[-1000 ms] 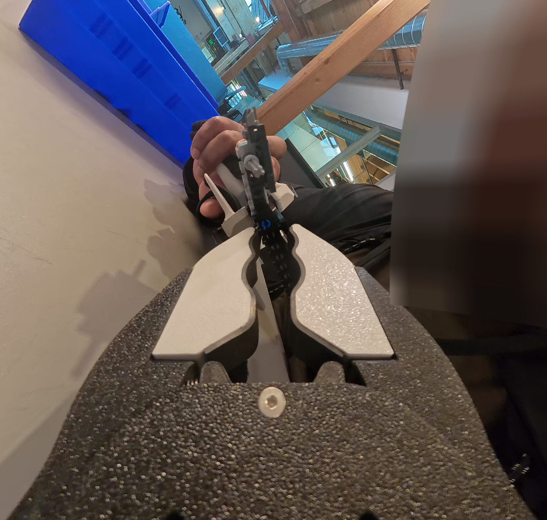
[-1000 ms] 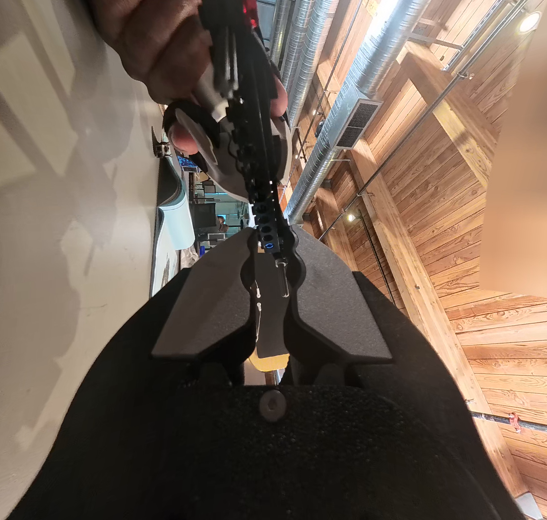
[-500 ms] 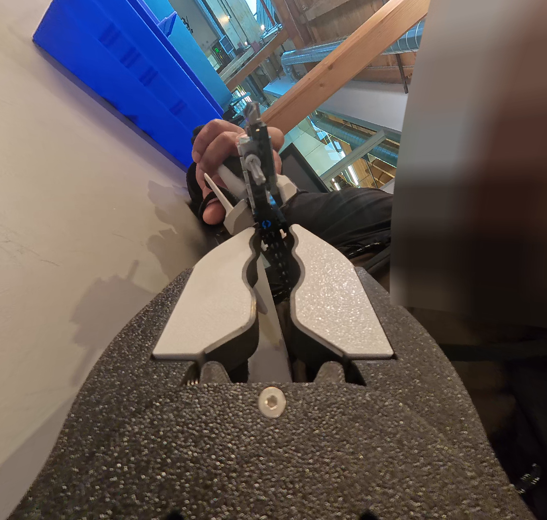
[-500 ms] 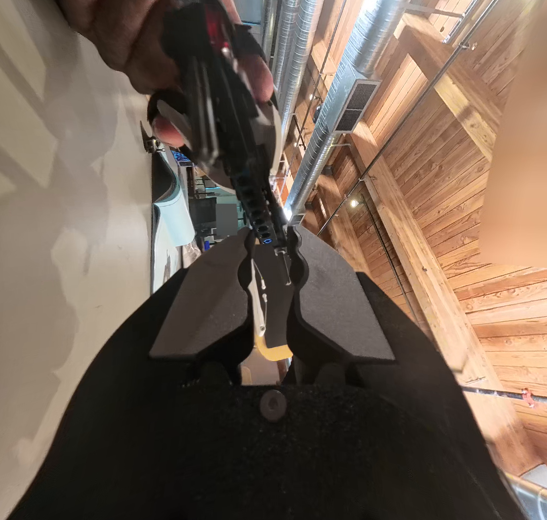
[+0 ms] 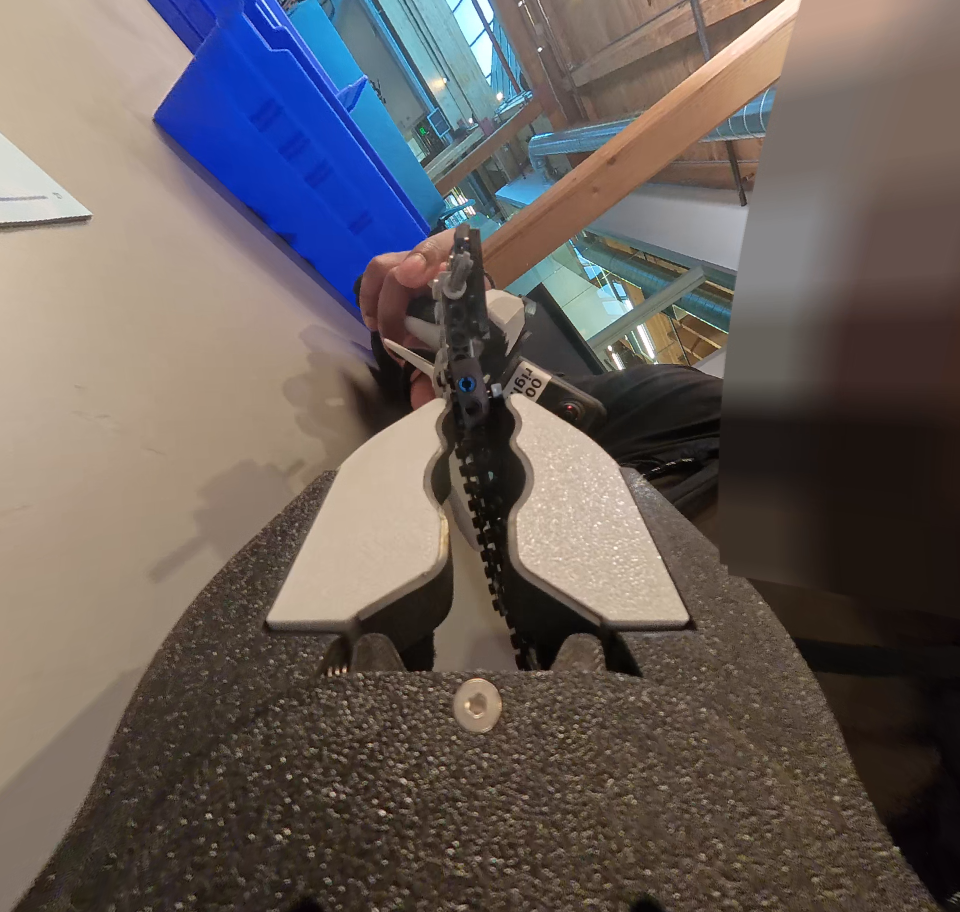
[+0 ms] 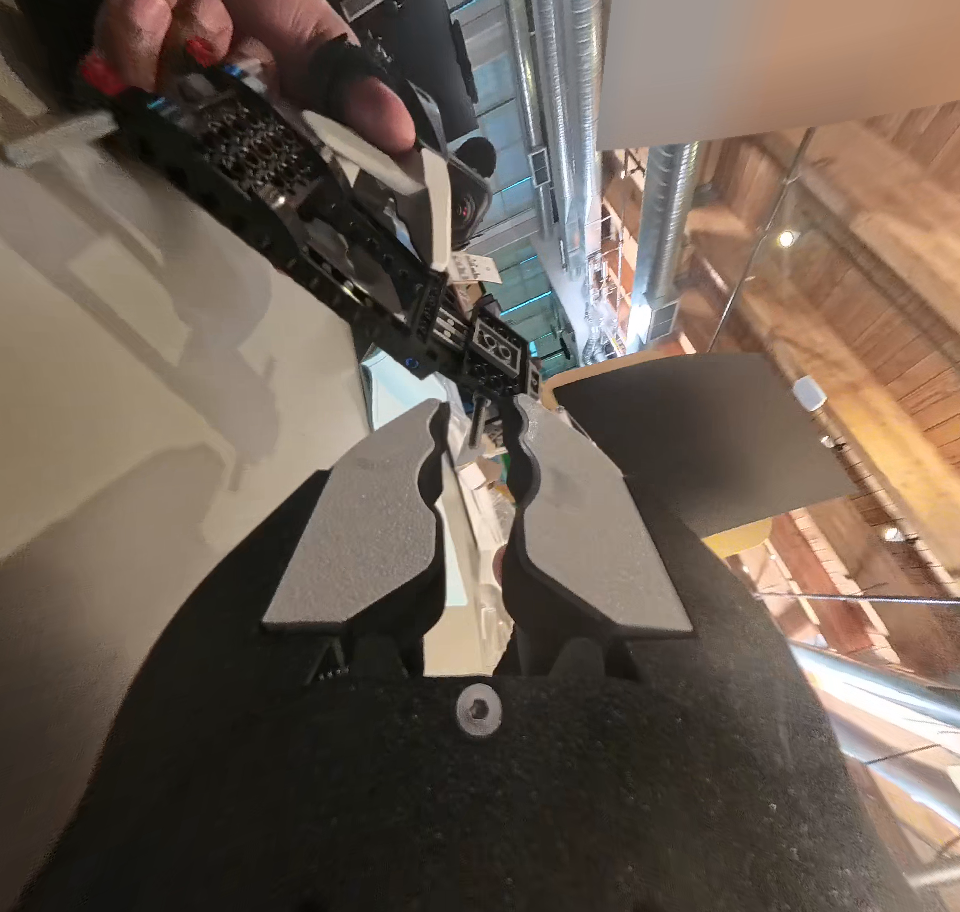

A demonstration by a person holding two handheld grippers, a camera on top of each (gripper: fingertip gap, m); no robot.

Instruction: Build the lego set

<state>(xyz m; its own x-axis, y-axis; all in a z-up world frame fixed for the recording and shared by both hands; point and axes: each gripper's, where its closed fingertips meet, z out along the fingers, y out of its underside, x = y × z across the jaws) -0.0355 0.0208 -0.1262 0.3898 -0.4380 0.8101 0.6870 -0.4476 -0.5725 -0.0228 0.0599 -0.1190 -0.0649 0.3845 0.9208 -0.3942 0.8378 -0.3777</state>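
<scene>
My left gripper is shut on a long black toy-brick assembly with a blue pin; the toothed strip runs back between its pads. In the right wrist view the same assembly slants from upper left, gripped by the left gripper's white fingers, with a hand behind. My right gripper is open. A thin grey axle on the assembly's end hangs between its pads with a gap on each side. The brick end sits at its right fingertip. The right gripper's fingers straddle the assembly in the left wrist view.
A blue plastic bin stands on the pale table behind the grippers. A white sheet lies at the left edge. A dark flat panel is just right of my right gripper. A person's dark sleeve is behind. Across from one pair of fingers to the other is roughly 5 cm.
My right gripper, shut on the assembly's end a second ago, has opened and let it go. The assembly has swung up and left in the right view. The left gripper keeps its hold.
</scene>
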